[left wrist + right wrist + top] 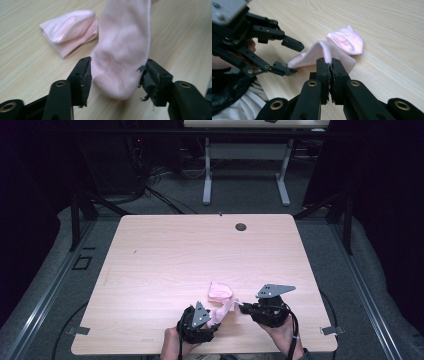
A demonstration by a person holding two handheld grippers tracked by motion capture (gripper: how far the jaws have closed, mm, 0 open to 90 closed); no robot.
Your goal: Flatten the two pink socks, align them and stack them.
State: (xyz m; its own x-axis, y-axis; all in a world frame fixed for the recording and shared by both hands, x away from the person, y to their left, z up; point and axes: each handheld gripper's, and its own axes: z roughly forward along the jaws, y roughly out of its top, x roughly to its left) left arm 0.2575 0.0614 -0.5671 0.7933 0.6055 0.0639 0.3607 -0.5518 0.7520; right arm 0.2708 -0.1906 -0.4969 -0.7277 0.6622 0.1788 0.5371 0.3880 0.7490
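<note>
Pink sock is seen near the table's front edge, partly lifted between both tongs. Right tongs are clenched on a fold of its fabric. Left tongs are spread, the sock's rounded end lying between the jaws, not yet gripped. Soft, light, limp cloth is judged; an edge or fold is best taken. Frayed pads are revealed in the left gripper view, the pinch in the right gripper view.

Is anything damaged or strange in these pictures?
Yes. The rubber pads on the left gripper fingers are torn and frayed, with loose shreds hanging beside the pink sock. The wooden table looks normal.
</note>
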